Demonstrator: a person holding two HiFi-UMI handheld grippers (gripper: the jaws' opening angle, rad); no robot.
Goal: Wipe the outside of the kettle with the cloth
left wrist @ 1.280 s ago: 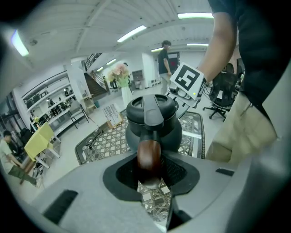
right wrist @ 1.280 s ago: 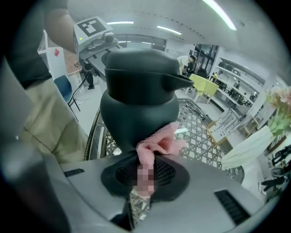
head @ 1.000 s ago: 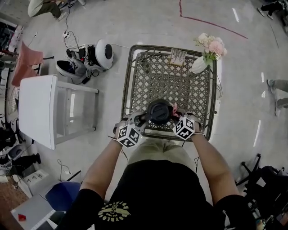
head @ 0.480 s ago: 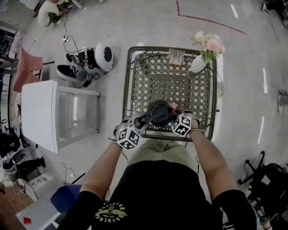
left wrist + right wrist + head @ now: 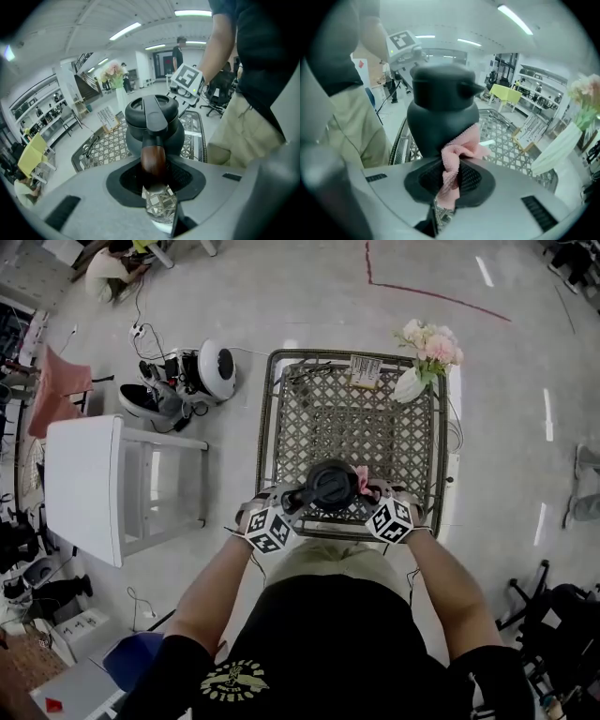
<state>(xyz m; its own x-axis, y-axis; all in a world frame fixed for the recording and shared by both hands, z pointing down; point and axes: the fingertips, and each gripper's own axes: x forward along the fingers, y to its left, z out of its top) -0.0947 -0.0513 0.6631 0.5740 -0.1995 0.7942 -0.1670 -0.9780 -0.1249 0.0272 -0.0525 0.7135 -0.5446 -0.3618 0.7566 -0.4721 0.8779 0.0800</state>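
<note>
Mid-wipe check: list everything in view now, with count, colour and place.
table: one, dark metal lattice, centre
kettle: one, dark grey with brown handle, table's near edge
cloth: one, pink, against kettle's side
vase of flowers: one, white with pink blooms, table's far right corner
card: one, pale, table's far edge
side table: one, white, floor at left
left gripper: one, grey, shut on kettle's handle
right gripper: one, grey, shut on cloth

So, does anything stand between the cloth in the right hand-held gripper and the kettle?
Nothing visible does. The cloth, clamped in the right hand-held gripper, appears to lie directly against the kettle's side. The left hand-held gripper holds the handle, away from it.
</note>
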